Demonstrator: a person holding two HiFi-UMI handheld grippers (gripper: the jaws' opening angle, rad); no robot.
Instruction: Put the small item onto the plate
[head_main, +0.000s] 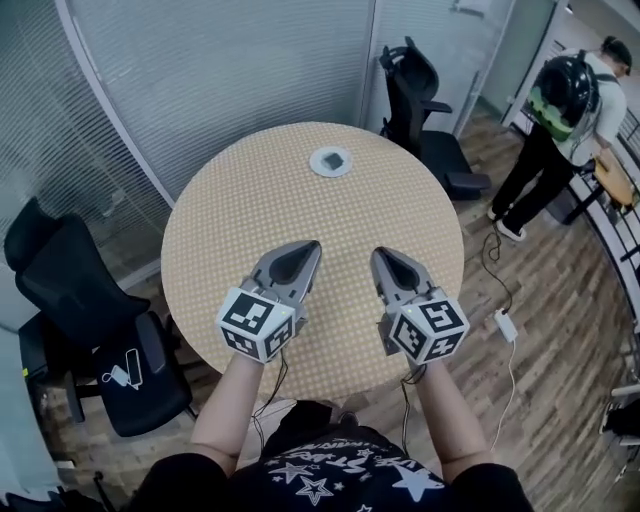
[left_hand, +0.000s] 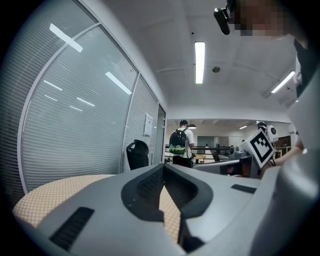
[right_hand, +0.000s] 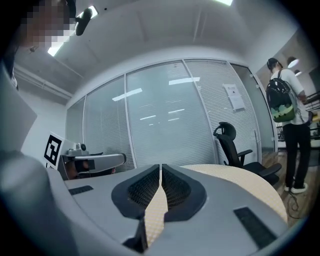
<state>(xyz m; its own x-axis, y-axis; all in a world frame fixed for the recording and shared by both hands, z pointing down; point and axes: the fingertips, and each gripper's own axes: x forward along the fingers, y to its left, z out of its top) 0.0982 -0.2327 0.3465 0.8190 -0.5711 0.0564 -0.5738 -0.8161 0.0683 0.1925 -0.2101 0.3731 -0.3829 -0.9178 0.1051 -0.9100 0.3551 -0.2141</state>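
A small white plate (head_main: 315, 166) lies on the far side of the round beige table (head_main: 250, 210), and a small dark grey item (head_main: 332, 158) rests on it. My left gripper (head_main: 313, 246) hovers over the near half of the table with its jaws together and nothing between them. My right gripper (head_main: 379, 254) is level with it, a little to the right, also shut and empty. Both point towards the plate, well short of it. The left gripper view shows the left gripper (left_hand: 162, 166) closed above the cloth. The right gripper view shows the right gripper (right_hand: 160, 166) closed too.
A black office chair (head_main: 85, 300) stands left of the table and another chair (head_main: 425, 100) behind it. A person with a backpack (head_main: 562, 100) stands at the far right. A white adapter with a cable (head_main: 505, 324) lies on the wooden floor. Glass walls run behind.
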